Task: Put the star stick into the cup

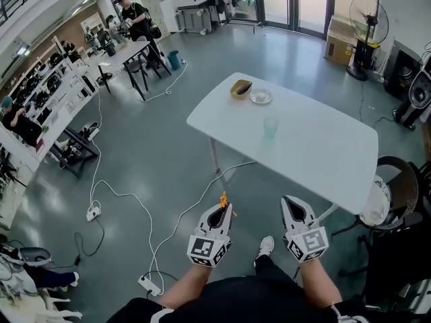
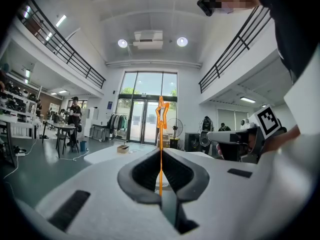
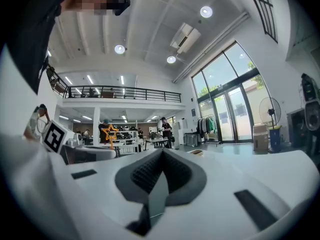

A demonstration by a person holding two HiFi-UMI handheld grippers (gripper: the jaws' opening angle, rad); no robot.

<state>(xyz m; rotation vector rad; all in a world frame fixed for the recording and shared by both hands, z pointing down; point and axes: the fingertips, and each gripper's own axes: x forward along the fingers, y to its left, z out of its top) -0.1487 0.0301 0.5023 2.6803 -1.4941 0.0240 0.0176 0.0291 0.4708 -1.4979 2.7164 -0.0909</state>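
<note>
My left gripper (image 1: 222, 210) is shut on the thin orange star stick (image 2: 161, 134), which stands upright between its jaws with the star (image 2: 162, 111) on top; the star stick (image 1: 223, 199) shows as a small orange tip in the head view. My right gripper (image 1: 294, 206) is shut with nothing in it, level with the left one and to its right. Both hang over the floor in front of the white table (image 1: 323, 153). A pale green translucent cup (image 1: 270, 128) stands near the table's middle. In the right gripper view the star (image 3: 110, 132) shows at the left.
A small brown box (image 1: 241, 88) and a white dish (image 1: 260, 97) sit at the table's far end. Cables and power strips (image 1: 93, 213) lie on the floor at left. A dark chair (image 1: 397, 194) stands right of the table. A standing fan (image 1: 368, 25) and people at desks are far off.
</note>
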